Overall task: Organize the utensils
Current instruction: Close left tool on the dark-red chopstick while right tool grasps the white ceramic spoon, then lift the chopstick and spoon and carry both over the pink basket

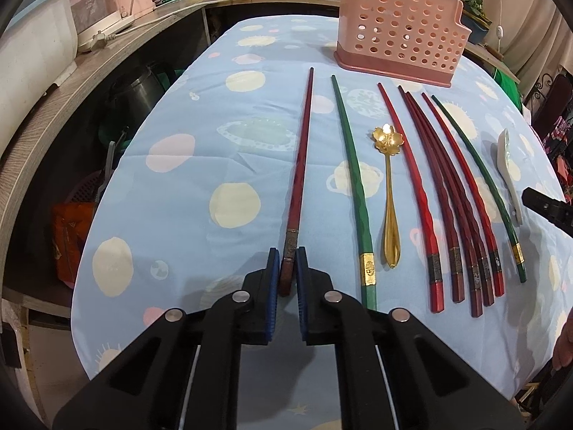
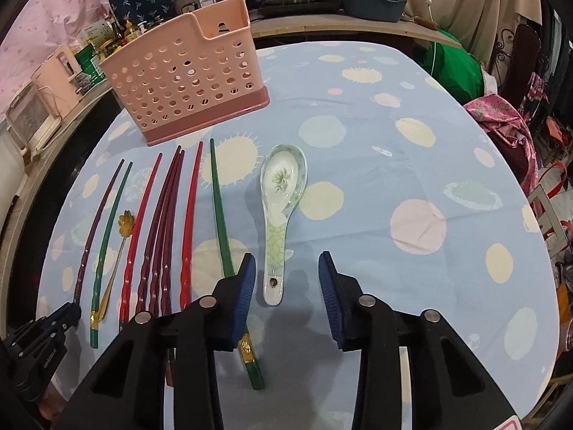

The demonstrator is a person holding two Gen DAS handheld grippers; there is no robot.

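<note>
The left wrist camera sits low behind its own fingers (image 1: 277, 279), close above the near edge of the tablecloth (image 1: 179, 197), facing down the table toward the pink utensil holder (image 1: 401, 25). The right wrist camera looks the same way from further right and a little higher. Both views share the holder (image 2: 186, 82), the chopstick row (image 2: 168, 222) and the ceramic spoon (image 2: 283, 193).

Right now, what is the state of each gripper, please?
Left gripper: closed on the thick end of the dark red chopstick, which lies on the table.
Right gripper: open, holding nothing; the ceramic spoon lies between its fingers.
</note>
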